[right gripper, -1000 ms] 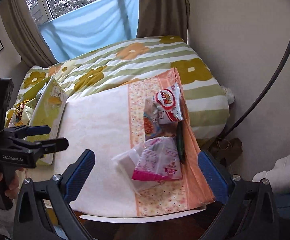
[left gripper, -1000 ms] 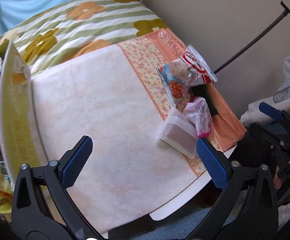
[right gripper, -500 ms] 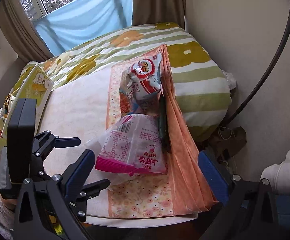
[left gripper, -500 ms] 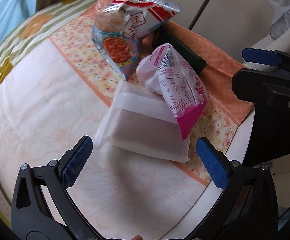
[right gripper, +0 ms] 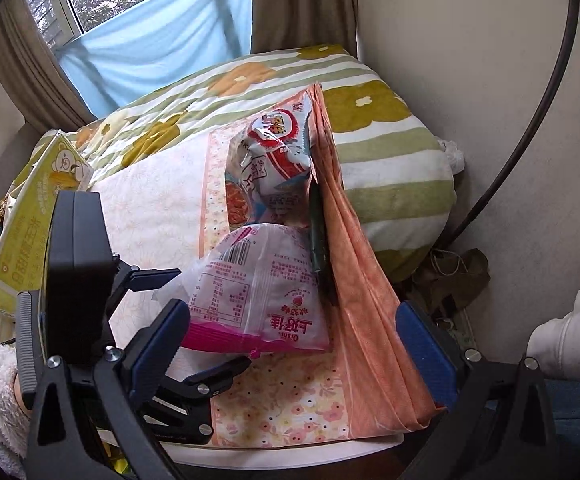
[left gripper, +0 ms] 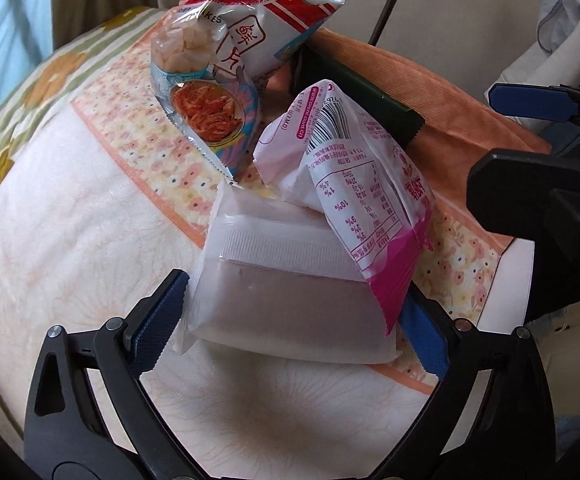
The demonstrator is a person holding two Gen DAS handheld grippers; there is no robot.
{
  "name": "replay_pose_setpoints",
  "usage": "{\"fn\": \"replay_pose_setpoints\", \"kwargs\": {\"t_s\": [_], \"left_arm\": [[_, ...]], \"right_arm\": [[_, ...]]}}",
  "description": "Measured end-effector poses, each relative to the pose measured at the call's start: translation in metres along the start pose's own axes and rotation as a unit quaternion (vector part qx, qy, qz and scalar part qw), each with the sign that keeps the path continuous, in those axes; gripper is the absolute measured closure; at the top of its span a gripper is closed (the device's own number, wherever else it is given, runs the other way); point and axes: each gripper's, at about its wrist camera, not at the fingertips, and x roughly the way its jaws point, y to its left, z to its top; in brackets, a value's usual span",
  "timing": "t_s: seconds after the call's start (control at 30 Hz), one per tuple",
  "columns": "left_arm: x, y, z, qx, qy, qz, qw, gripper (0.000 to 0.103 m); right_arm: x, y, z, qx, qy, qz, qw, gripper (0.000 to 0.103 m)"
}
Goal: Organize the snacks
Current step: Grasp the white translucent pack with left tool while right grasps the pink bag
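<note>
The left gripper (left gripper: 290, 312) is closing its jaws around the frosted white plastic pouch with a pale pink block inside (left gripper: 286, 304). It would do well to grip low and square, as the film looks slick. Leaning on the pouch's far right corner is the crinkly pink-and-white foil snack bag (left gripper: 362, 200) — likely to slide off. Right of the pouch, the right gripper (right gripper: 294, 352) hangs spread, empty.
</note>
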Motion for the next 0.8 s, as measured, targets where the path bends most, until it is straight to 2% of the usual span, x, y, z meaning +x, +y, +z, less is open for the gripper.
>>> {"fn": "replay_pose_setpoints", "kwargs": {"t_s": [0.1,0.37,0.43,0.6,0.8], "left_arm": [[-0.004,0.013,-0.001,0.003,-0.001,-0.004,1.0000,0.019],[-0.014,0.049,-0.017,-0.006,0.010,0.005,0.9999,0.020],[-0.018,0.060,-0.024,-0.012,0.014,0.009,0.9998,0.020],[-0.015,0.085,-0.025,-0.015,0.029,0.014,0.9994,0.009],[-0.010,0.069,-0.019,0.015,0.033,0.020,0.9991,0.008]], "right_arm": [[0.002,0.007,0.000,-0.013,-0.002,-0.008,1.000,0.000],[0.012,0.027,0.000,-0.038,0.007,-0.002,0.999,0.000],[0.018,0.029,0.000,-0.037,0.014,0.003,0.999,0.000],[0.041,0.027,-0.003,-0.021,0.041,0.005,0.999,0.000],[0.055,0.029,0.001,-0.012,0.046,-0.010,0.999,0.000]]}}
